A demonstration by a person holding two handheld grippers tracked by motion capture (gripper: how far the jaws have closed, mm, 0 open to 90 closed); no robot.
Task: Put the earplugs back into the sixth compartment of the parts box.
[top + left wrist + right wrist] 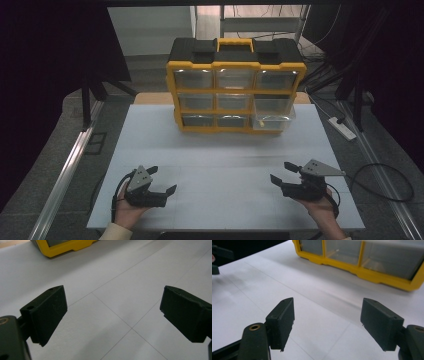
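A yellow and black drawer cabinet (235, 85) stands at the back of the white table (225, 150), with clear drawers in three rows. Its bottom right drawer (274, 116) is pulled out toward me. My left gripper (162, 180) rests near the front left of the table, held in a hand, jaws wide open with nothing between them. My right gripper (281, 171) sits at the front right, also open and empty. The left gripper view shows its fingers (47, 312) over bare table, and a yellow cabinet corner (65, 247). The right gripper view faces the cabinet's lower drawers (362, 255).
A power strip (342, 127) and cables lie on the floor to the right of the table. A metal rail (67, 170) runs along the floor on the left. Black curtains hang on both sides.
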